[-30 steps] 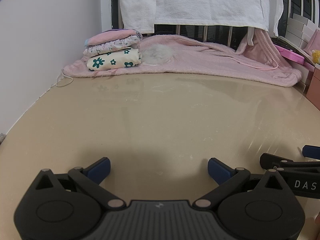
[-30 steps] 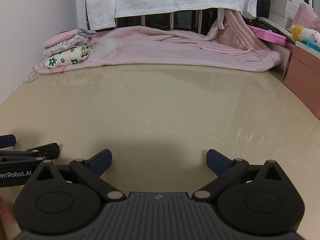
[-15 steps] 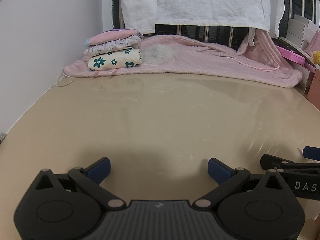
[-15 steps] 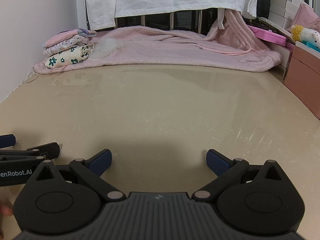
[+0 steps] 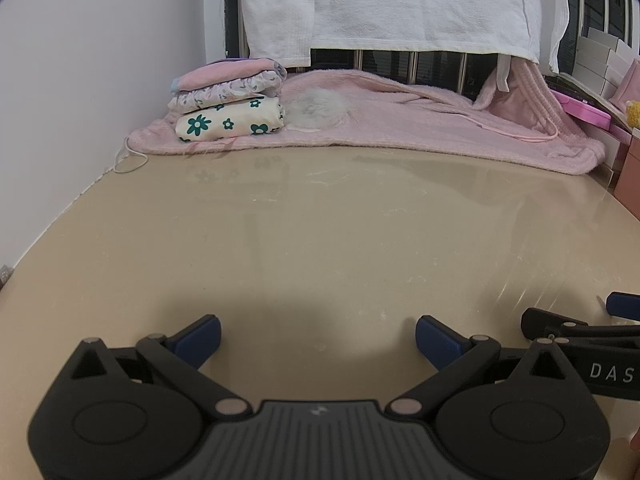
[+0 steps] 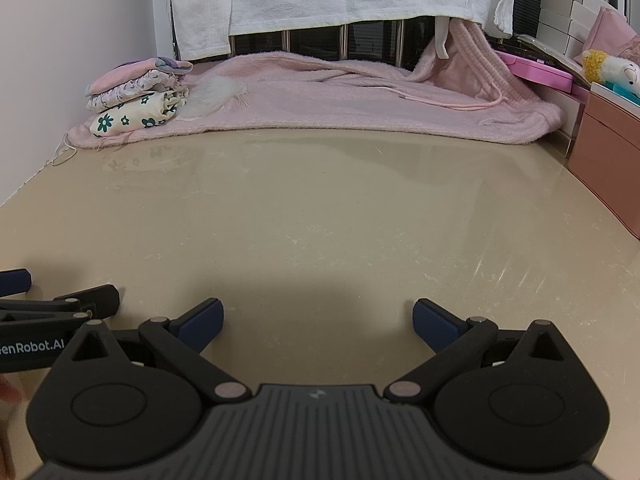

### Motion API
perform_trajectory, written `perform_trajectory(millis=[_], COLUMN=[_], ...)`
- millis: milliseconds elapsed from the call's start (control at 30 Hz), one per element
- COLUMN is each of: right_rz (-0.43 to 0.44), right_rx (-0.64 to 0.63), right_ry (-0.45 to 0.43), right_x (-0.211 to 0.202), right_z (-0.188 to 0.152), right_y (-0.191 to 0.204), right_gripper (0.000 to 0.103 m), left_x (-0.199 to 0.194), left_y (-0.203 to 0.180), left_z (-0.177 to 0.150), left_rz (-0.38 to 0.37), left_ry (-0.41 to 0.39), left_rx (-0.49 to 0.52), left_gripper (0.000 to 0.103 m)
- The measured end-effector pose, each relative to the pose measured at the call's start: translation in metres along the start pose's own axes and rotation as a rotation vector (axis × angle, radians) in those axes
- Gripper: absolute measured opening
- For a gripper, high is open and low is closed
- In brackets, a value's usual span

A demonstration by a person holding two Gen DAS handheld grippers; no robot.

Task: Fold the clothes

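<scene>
A large pink fleece garment (image 5: 400, 120) lies spread along the far edge of the beige table (image 5: 320, 240), with a pale fur pompom (image 5: 316, 106) on it; it also shows in the right wrist view (image 6: 340, 96). A stack of three folded clothes (image 5: 228, 100), flower-print piece at the bottom, sits on its left end, also in the right wrist view (image 6: 136, 100). My left gripper (image 5: 318, 338) is open and empty, low over the near table. My right gripper (image 6: 316, 322) is open and empty beside it.
A white towel (image 5: 400, 4) hangs on a dark rail behind the table. A white wall (image 5: 80, 80) is at left. Pink boxes (image 6: 608, 152), a pink case (image 6: 536, 70) and a plush toy (image 6: 608, 68) stand at right. A thin white cord (image 5: 128, 158) lies near the wall.
</scene>
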State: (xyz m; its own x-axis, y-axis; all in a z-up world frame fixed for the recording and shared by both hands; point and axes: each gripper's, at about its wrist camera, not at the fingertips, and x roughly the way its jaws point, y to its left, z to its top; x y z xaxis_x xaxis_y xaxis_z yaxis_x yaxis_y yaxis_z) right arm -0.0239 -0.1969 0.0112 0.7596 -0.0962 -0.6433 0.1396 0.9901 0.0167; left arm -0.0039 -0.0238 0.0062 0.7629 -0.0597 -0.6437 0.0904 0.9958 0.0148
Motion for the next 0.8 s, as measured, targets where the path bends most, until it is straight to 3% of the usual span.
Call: perform_trajectory(millis=[800], right_rz=[0.002], right_rx=[-0.001], right_ry=[-0.002], right_x=[-0.0003], right_z=[-0.0003], right_y=[-0.0023], right_gripper=[0.103], left_x=[-0.0015], left_y=[-0.0021], left_z=[-0.0011], left_rz=[-0.001], left_ry=[-0.001], left_rx=[0.002], left_gripper=[0.103])
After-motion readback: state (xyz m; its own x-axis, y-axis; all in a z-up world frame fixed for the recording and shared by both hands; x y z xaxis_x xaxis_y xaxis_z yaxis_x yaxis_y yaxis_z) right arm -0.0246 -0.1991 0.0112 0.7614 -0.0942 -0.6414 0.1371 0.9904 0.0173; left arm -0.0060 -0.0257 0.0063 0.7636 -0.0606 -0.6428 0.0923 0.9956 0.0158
